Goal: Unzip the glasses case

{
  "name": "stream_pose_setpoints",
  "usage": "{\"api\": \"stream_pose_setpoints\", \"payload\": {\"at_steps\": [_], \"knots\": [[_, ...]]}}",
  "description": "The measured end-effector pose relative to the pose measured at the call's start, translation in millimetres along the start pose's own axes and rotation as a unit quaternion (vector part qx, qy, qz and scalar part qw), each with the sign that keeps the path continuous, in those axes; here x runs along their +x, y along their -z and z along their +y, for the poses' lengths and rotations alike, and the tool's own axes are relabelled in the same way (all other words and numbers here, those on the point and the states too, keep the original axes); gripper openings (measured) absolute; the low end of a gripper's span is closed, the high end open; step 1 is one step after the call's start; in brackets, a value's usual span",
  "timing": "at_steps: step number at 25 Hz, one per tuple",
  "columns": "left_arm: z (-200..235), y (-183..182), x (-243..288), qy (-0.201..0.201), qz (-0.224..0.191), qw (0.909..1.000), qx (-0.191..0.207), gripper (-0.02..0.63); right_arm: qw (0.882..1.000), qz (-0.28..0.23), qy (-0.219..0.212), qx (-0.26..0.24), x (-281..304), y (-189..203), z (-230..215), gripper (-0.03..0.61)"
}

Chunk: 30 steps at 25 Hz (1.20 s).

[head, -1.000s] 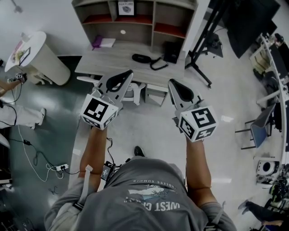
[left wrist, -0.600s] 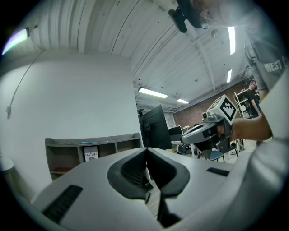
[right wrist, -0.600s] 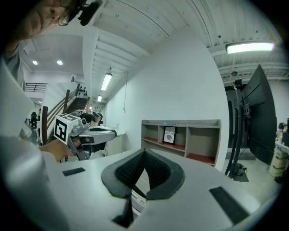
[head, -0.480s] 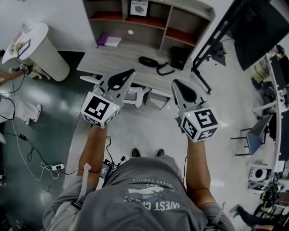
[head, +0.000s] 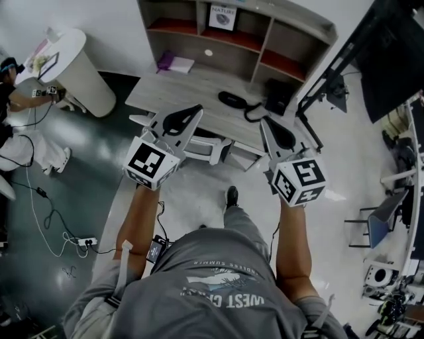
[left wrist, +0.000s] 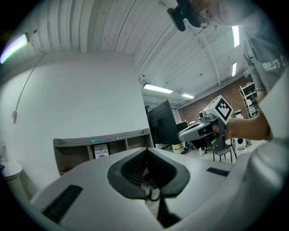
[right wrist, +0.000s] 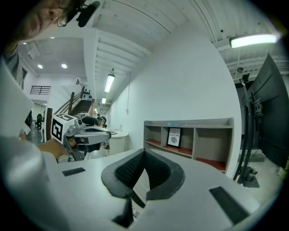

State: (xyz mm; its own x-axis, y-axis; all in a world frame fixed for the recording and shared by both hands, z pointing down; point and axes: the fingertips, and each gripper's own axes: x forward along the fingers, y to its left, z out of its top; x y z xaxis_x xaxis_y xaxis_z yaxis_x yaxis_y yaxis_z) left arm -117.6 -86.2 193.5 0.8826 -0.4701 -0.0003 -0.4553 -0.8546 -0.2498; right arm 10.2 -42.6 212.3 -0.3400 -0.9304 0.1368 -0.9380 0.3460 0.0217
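Grey wooden shelf unit [head: 265,30] at the back of the desk, open compartments. The upper middle one holds a white card printed "NATURE" [head: 223,16] standing upright; the bays left and right of it have red floors, contents too small to tell. The bay below the card has a small white round object [head: 209,52]. Grey wood-grain desk [head: 179,93] in front of it. The dark oval glasses case [head: 232,99] lies flat near the desk middle, nothing touching it, and whether the zip is closed is not readable. Just right of it is a black looped cord [head: 255,110], then a black boxy pouch [head: 278,94]. A purple flat item with a white sheet [head: 175,64] sits at the desk's back left. Left gripper [head: 199,108] and right gripper [head: 265,120] are both held in the air at the near desk edge, short of the case, one on either side of it. Both gripper views show the jaws pressed together with nothing between them, left gripper [left wrist: 145,150], right gripper [right wrist: 144,151]. White chair [head: 199,142] is tucked under the desk. Room: dark green glossy floor [head: 79,179] at left with a white power strip and cables [head: 86,242], pale floor at right, round white table [head: 73,66] at left, big black screen on a black stand [head: 391,59] at right.
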Motion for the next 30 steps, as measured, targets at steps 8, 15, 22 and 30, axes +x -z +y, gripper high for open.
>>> {"api": "stream_pose_setpoints", "payload": {"at_steps": [8,15,22,30], "knots": [[39,13,43,-0.035,0.022,0.9991,-0.001,0.0,0.999,0.002,-0.042,0.007,62,1,-49,0.011],[75,37,97,-0.068,0.04,0.9966,-0.022,0.0,0.996,0.025,-0.084,0.005,121,12,-98,0.011],[99,66,134,-0.093,0.066,0.9927,-0.041,0.0,0.993,0.048,-0.11,0.01,168,38,-139,0.011],[112,105,166,-0.1,0.098,0.9883,-0.06,0.0,0.989,0.078,-0.123,-0.008,213,81,-177,0.011]]}}
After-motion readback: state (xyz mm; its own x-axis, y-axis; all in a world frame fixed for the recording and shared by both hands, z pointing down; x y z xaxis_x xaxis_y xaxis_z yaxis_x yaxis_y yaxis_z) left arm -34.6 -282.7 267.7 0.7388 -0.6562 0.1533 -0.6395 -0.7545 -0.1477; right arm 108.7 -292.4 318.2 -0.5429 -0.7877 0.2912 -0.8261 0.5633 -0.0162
